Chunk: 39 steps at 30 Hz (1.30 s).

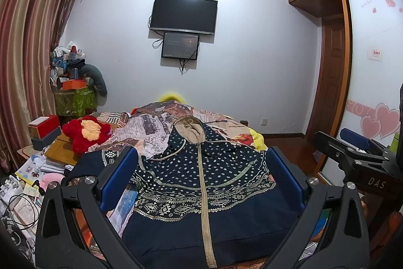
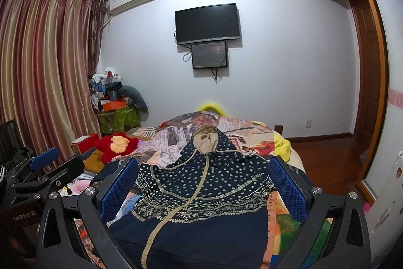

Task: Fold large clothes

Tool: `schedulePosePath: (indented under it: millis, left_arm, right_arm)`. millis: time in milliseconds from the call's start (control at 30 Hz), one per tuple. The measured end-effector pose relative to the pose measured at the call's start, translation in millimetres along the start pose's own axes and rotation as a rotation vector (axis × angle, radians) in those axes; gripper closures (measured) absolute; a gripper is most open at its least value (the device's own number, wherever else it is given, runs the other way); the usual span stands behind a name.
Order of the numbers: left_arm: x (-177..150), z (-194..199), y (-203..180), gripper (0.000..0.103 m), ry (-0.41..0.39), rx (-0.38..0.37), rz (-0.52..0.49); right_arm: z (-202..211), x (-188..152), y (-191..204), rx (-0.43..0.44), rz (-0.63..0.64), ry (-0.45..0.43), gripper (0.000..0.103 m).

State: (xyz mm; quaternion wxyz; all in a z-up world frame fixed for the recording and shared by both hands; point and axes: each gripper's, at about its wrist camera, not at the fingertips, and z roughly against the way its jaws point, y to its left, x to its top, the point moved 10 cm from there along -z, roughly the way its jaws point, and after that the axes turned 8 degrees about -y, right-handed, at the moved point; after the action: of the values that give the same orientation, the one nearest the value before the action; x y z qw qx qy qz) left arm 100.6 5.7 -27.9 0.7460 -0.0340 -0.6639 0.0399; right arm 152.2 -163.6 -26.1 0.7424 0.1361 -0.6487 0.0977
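A navy hooded zip jacket (image 1: pixel 216 180) with white dots, patterned bands and a beige hood lining lies front-up on the bed, hood pointing away; it also shows in the right wrist view (image 2: pixel 214 188). My left gripper (image 1: pixel 201 163) is open and empty, held above the jacket's near hem. My right gripper (image 2: pixel 204 168) is open and empty, also above the hem, a little further right. The right gripper shows at the right of the left wrist view (image 1: pixel 357 150). The left gripper shows at the left of the right wrist view (image 2: pixel 42 168).
The bed has a newspaper-print cover (image 1: pixel 151 127). A red plush toy (image 1: pixel 85 132) and a cluttered low table (image 1: pixel 50 155) stand left of the bed. A yellow blanket (image 2: pixel 282 143) lies at the bed's right. Wooden floor (image 2: pixel 327 163) and a wardrobe (image 1: pixel 372 67) are on the right.
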Motion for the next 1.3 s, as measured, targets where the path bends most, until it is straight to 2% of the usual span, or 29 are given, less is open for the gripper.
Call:
schedulePosePath:
  millis: [933,1133,1300]
  left_arm:
    - [0.4,-3.4,3.3,0.001,0.002,0.009,0.005]
    - [-2.5,-17.6,18.9,0.001,0.018,0.019,0.005]
    - [-14.3,-55.6,59.4,0.001,0.087,0.077,0.011]
  right_arm:
    - [-3.7,-0.5,2.9,0.003,0.000,0.006,0.000]
    - [-17.0,-4.8,3.9,0.010,0.005,0.029,0.000]
    - [-48.8,-8.5,5.7,0.007,0.020,0.054,0.000]
